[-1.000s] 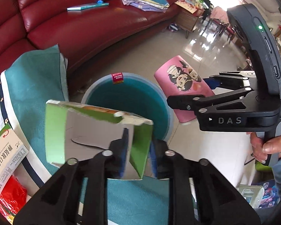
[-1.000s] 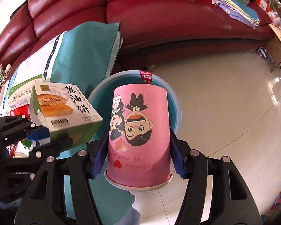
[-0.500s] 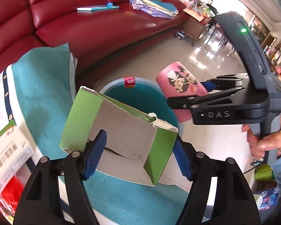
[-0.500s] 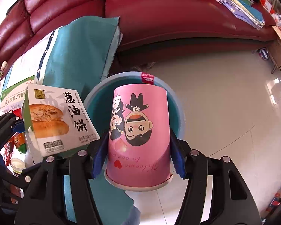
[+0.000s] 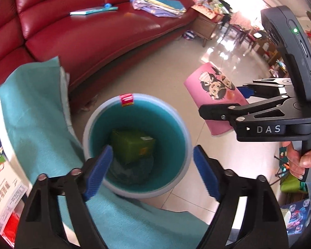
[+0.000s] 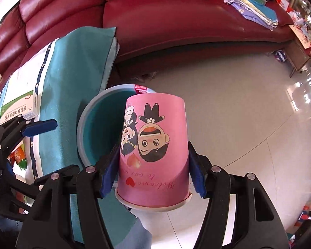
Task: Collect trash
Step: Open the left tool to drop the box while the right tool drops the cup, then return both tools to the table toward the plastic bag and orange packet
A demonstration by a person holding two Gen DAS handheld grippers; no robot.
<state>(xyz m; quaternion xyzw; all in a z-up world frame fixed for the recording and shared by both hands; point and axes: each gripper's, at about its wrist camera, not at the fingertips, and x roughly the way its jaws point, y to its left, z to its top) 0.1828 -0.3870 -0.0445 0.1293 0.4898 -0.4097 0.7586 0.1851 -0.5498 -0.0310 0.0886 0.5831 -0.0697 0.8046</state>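
Observation:
A teal trash bin [image 5: 182,143] with a grey rim stands on the floor by the table edge. A green food box [image 5: 132,145] lies inside it on crumpled dark trash. My left gripper [image 5: 153,170] is open and empty, above the bin's near rim. My right gripper [image 6: 153,174] is shut on a pink cartoon paper cup [image 6: 153,149], held upside down over the bin's right side [image 6: 87,128]. The cup [image 5: 215,95] and the right gripper [image 5: 224,103] show to the right of the bin in the left wrist view.
A teal and white tablecloth [image 5: 31,108] covers the table left of the bin. A white and green medicine box [image 6: 18,110] and red packaging [image 5: 8,226] lie on it. A red leather sofa [image 5: 97,33] stands behind, with a book [image 5: 93,10] and folded cloths [image 5: 157,2].
My left gripper opened and the green box dropped from it into the bin. The right gripper with the pink cup has stayed shut and barely moved.

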